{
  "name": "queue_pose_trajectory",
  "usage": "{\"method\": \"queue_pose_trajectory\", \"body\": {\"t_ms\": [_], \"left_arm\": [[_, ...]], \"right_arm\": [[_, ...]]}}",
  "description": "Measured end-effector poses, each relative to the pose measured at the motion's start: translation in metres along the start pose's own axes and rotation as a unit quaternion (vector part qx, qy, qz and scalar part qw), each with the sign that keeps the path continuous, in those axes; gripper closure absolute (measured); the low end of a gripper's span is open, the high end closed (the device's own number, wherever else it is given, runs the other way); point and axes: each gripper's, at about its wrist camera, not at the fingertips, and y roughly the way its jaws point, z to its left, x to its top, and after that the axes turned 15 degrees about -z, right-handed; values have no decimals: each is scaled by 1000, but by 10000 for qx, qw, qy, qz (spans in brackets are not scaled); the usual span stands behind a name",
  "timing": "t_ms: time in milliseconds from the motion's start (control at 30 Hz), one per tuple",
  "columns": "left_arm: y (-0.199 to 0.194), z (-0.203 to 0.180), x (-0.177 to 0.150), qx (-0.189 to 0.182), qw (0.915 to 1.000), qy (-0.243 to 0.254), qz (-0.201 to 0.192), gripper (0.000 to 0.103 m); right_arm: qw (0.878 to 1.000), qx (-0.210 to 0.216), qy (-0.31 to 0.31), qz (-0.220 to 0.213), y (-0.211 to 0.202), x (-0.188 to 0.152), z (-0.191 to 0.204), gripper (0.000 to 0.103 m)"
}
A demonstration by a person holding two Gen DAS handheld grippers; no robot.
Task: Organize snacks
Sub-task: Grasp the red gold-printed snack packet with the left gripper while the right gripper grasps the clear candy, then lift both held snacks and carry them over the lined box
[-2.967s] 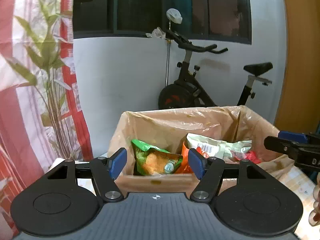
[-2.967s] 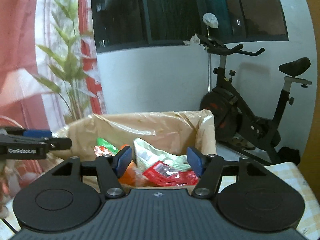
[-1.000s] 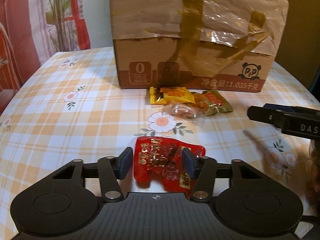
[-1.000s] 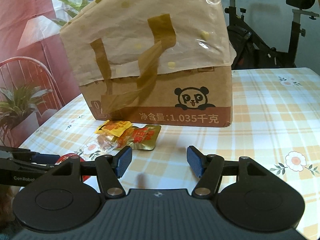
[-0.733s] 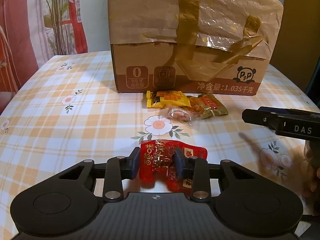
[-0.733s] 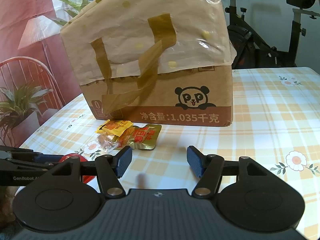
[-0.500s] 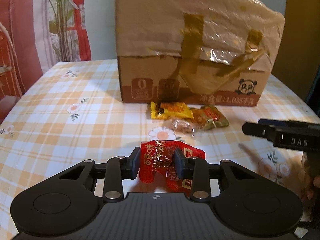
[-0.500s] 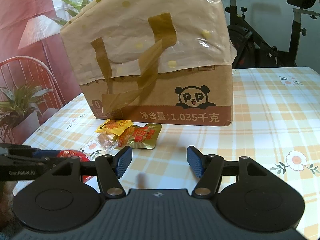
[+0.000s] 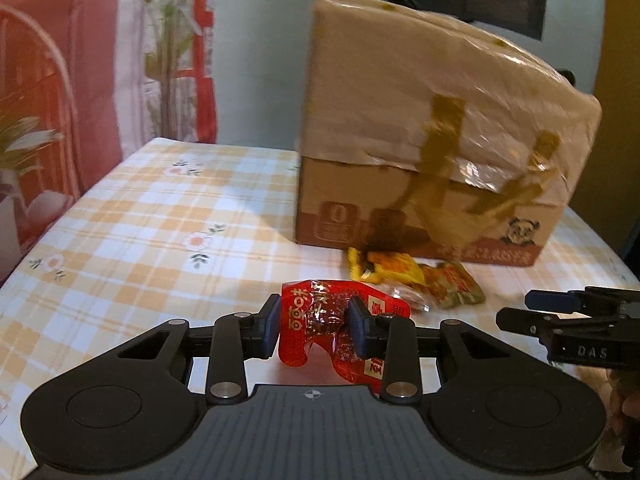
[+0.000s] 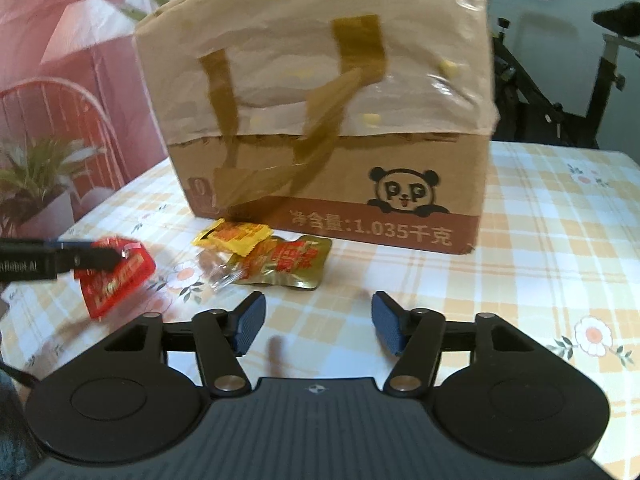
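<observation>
The red packet (image 9: 320, 320) is glossy, crinkled plastic film with shiny gold print, creased where the left gripper (image 9: 316, 326) pinches it. That gripper is matt black plastic, with ribbed blue pads (image 9: 273, 324) and bright metal pivot pins. The right gripper (image 10: 316, 326) looks the same (its blue pads (image 10: 250, 322) show a fine rough grain). The box (image 10: 332, 184) is matt brown cardboard, its top covered in a thin, wrinkled, slightly shiny plastic bag (image 10: 304, 56) held by glossy brown tape. The yellow packet (image 10: 232, 238) and gold packet (image 10: 288, 264) are shiny foil-like film. The tablecloth (image 10: 540, 248) looks smooth, with a faint sheen.
</observation>
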Motion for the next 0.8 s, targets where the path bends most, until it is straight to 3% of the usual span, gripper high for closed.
{"method": "queue_pose_trajectory", "body": {"t_ms": [233, 400, 633, 700, 733, 800], "left_arm": [[-2, 17, 0, 162, 9995, -251, -100, 66], [-4, 28, -2, 244, 9988, -410, -115, 66], [-4, 30, -4, 306, 9984, -474, -77, 66], [-3, 28, -5, 289, 9986, -443, -54, 66], [-3, 27, -5, 281, 9986, -436, -39, 66], [-2, 25, -6, 261, 9988, -408, -4, 66]], "right_arm": [[9966, 556, -602, 37, 18, 25, 33, 51], [9883, 976, -1129, 305, 48, 27, 63, 58], [9818, 1023, -1434, 716, 79, 18, 79, 60], [9831, 989, -1368, 714, 80, 15, 76, 67], [9837, 955, -1372, 659, 79, 15, 75, 78], [9849, 961, -1296, 623, 74, 14, 72, 82]]}}
